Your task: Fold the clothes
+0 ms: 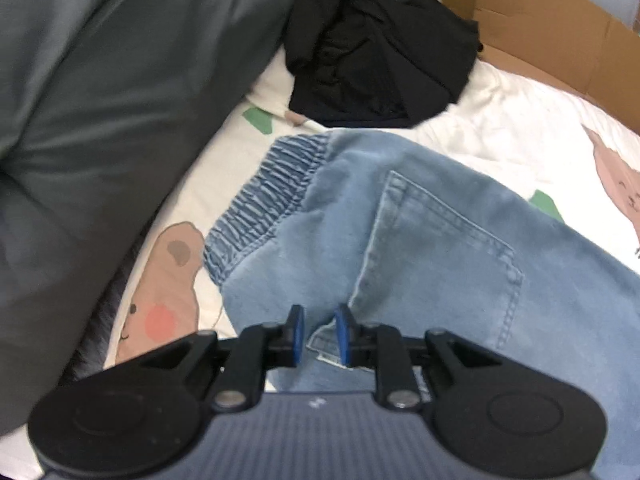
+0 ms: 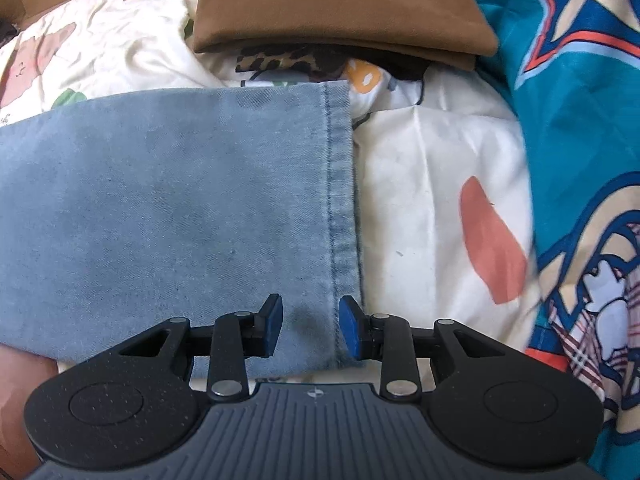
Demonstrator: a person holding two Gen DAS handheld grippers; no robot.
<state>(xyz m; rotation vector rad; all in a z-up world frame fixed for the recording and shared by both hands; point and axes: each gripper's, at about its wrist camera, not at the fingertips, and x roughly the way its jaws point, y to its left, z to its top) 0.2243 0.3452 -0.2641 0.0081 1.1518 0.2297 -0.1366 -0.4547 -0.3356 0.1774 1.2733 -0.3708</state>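
Light blue jeans (image 1: pixel 420 240) lie on a cream printed bedsheet (image 1: pixel 500 128). The left wrist view shows their elastic waistband (image 1: pixel 272 192) and a back pocket (image 1: pixel 436 248). My left gripper (image 1: pixel 321 332) points down at the denim just below that pocket. Its blue pads stand a narrow gap apart, with a fold edge of denim showing between them, and they do not visibly press on it. In the right wrist view a leg of the jeans (image 2: pixel 180 200) ends in a stitched hem (image 2: pixel 340 200). My right gripper (image 2: pixel 310 328) is open and straddles the near end of that hem.
A crumpled black garment (image 1: pixel 380 60) lies beyond the waistband, with grey fabric (image 1: pixel 100 120) filling the left and a cardboard box (image 1: pixel 540 28) at the back right. A folded brown cloth (image 2: pixel 332 8) lies past the leg on a leopard-print piece (image 2: pixel 288 62). A teal patterned cloth (image 2: pixel 580 120) lies to the right.
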